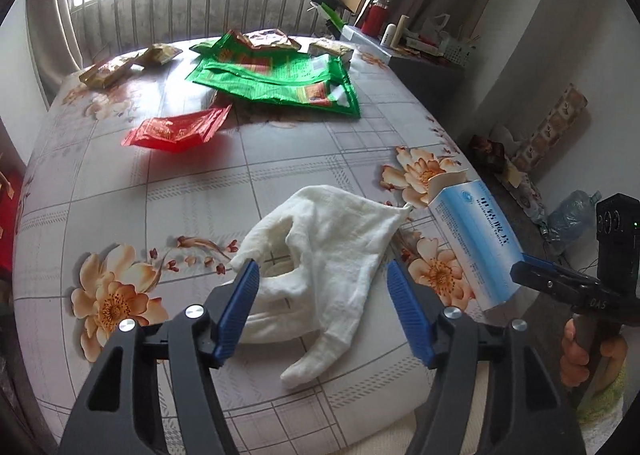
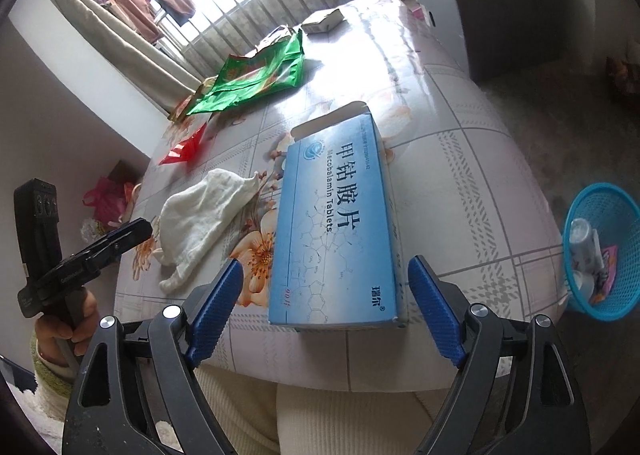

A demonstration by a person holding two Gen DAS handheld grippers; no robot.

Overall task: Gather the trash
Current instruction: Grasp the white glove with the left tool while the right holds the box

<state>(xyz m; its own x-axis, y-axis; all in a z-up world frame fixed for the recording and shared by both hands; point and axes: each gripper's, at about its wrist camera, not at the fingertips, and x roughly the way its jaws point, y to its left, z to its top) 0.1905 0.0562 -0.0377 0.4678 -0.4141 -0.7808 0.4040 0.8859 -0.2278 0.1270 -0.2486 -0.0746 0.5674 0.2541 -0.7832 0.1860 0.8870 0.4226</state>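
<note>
Left wrist view: left gripper [image 1: 322, 287] hangs spread over a crumpled white cloth [image 1: 320, 255] on the flowered tabletop [image 1: 248, 183]; the cloth lies between and just beyond the blue pads, and its near part is hidden behind the fingers.
Box, left wrist view: a blue medicine box [image 1: 476, 243] lies right of the cloth with its open flap pointing away; its near end is covered by the right gripper [image 1: 532, 275], seen side-on, so its spread cannot be told here.
Far trash: red wrapper [image 1: 176, 131], green bags [image 1: 276, 79] and gold packets [image 1: 108, 71] lie well apart from both grippers; print too small to read.
Right wrist view: right gripper [image 2: 326, 307] stands wide apart, the medicine box [image 2: 336, 223] flat on the tabletop [image 2: 460, 175] between and just ahead of its pads, untouched.
Only here: a blue basket [image 2: 600, 251] off the tabletop's right edge, holding a bottle and scraps.
Left gripper, right wrist view: left gripper [image 2: 132, 233] shows side-on, beside the cloth [image 2: 200, 215]; the hand's lower part is cut off.
</note>
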